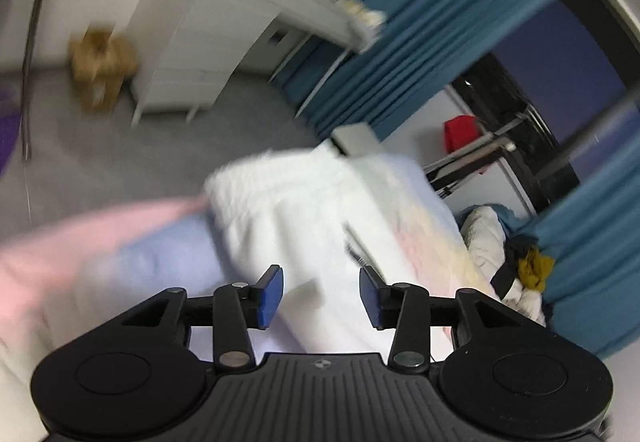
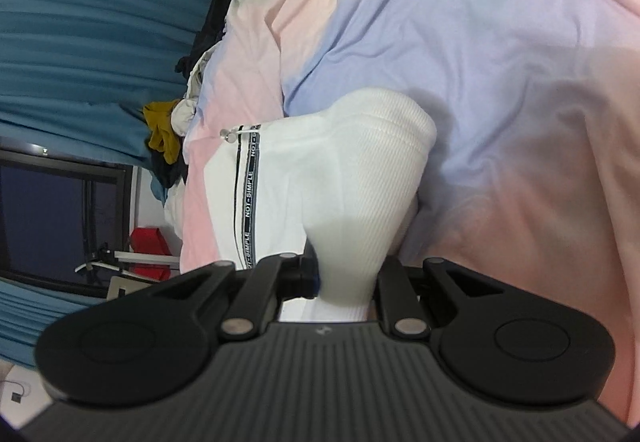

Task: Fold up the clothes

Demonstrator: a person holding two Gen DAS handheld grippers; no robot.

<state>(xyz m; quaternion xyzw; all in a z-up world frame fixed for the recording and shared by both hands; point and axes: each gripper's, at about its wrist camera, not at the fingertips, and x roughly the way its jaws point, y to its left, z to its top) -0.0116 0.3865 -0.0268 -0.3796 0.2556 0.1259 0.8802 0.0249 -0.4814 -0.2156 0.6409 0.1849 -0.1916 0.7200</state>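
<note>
A white ribbed garment [image 2: 340,170] with a black lettered side stripe lies folded over on the pastel bedsheet [image 2: 500,42]. My right gripper [image 2: 346,282] is shut on a bunched fold of it, and the cloth hides the fingertips. In the left wrist view, which is blurred, the same white garment [image 1: 288,210] lies on the sheet [image 1: 140,254] ahead of my left gripper [image 1: 321,296]. That gripper is open and empty, its blue pads [image 1: 270,296] just above the cloth's near edge.
Teal curtains [image 1: 420,22] and a dark window [image 1: 560,62] line one side. A heap of other clothes [image 2: 168,126] lies at the bed's edge. A white cabinet [image 1: 208,54] and a brown paper bag [image 1: 100,66] stand on the grey floor.
</note>
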